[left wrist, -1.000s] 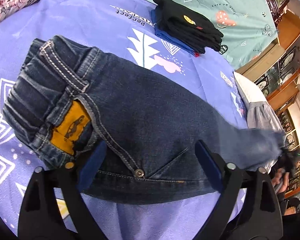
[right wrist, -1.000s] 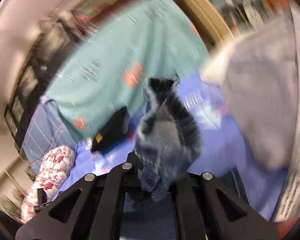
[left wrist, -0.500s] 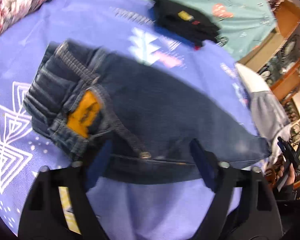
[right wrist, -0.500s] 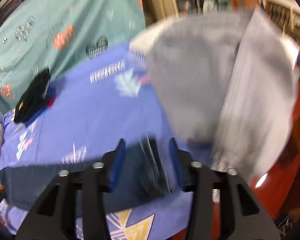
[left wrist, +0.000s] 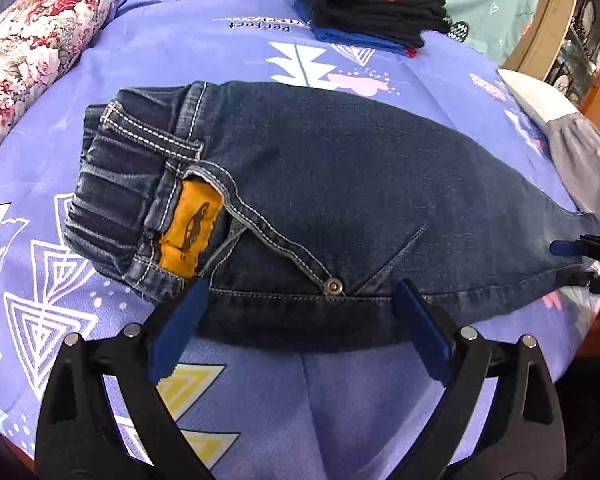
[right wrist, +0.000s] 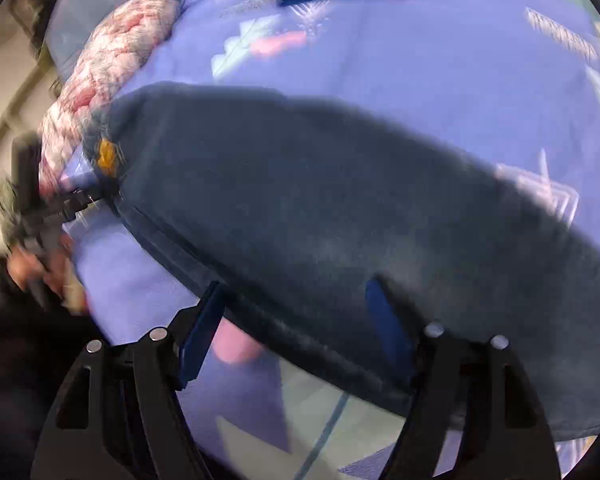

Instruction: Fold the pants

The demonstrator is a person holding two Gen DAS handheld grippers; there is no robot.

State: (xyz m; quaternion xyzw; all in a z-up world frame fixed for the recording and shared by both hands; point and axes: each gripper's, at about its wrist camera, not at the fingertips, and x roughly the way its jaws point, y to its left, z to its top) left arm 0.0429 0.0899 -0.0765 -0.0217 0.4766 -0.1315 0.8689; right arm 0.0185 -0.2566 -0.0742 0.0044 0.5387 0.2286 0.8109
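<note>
Only from the left tool (left wrist: 300,312), jeans' (left wrist: 340,184) rivet (left wrist: 333,286) shows.

A second on, the dark blue denim pants (left wrist: 340,200) lie flat along the purple patterned bedspread (left wrist: 220,40), their leg end no longer bunched and lifted. The right gripper (right wrist: 296,320), then clamped on that cuff, now hovers with its blue pads spread at the pants' near edge.
</note>
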